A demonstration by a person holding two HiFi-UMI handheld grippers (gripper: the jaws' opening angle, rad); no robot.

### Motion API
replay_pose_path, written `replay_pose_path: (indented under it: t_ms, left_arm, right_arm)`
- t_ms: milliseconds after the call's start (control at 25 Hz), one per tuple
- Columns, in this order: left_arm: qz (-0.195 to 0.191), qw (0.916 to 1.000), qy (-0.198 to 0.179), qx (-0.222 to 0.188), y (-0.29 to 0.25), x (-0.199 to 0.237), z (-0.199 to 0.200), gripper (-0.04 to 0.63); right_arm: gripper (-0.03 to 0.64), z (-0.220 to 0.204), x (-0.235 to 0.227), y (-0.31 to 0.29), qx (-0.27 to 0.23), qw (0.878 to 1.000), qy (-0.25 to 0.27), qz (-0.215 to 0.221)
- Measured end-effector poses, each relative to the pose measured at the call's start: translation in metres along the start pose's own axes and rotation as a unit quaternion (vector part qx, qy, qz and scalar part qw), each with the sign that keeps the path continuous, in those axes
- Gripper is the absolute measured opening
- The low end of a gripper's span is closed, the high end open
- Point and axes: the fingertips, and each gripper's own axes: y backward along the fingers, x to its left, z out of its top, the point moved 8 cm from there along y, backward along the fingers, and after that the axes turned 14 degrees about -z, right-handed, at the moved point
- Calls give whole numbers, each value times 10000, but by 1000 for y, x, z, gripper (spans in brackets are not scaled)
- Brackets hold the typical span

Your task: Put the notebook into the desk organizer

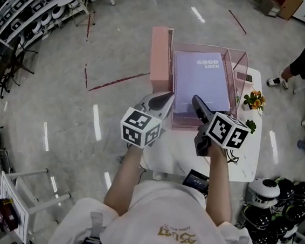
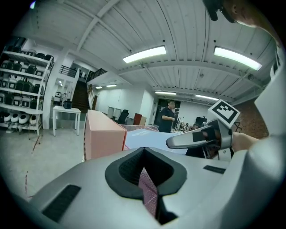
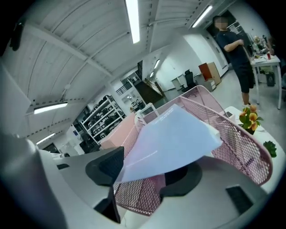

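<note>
White desk [image 1: 246,156] carries the pink mesh desk organizer [image 1: 239,65], with the lavender notebook [image 1: 202,86] lying in it. Left claw [image 1: 167,97] is pinched on the organizer's mesh edge. Right claw [image 1: 197,103] is spread apart, notebook corner loose between its jaws.

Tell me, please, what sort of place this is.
Probably an open workshop or lab hall: metal storage racks along the wall, a bare polished floor with tape marks, and long strip lights on a panelled ceiling.
</note>
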Motion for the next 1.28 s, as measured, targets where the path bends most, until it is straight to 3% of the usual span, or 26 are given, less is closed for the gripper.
replay_pose_path:
  t_ms: [240,480,760,880,960,1040,1120,1280]
  left_arm:
    - [-33,10000,27,41,6,-12,-4,16]
    - [13,9999,-59,116,12,-20,-4,16]
    - [-82,9997,-60,241,16,-30,-8,17]
    - [-210,9993,-74,291,15,-33,-11,17]
    - [-273,9993,-59,263,16,-33,-12,17]
    - [-299,9992,-27,245,16,-34,-13,17]
    - [-292,9992,-35,260,16,-36,-14,17]
    - [-158,9996,-48,245,19,-36,-13,17]
  right_arm:
    - [261,-12,-4,17,940,9902,882,530]
    - [255,-16,-9,8,1411,9775,1536,324]
    - [272,-25,-8,20,1365,9726,1865,244]
    - [287,-31,-5,27,1258,9659,2218,462]
    - [356,-34,-5,25,1333,9615,2280,754]
    - [375,-35,-4,25,1335,9572,2429,834]
    - [346,-36,-3,26,1245,9520,2723,644]
    - [334,-42,4,22,1106,9367,3319,-136]
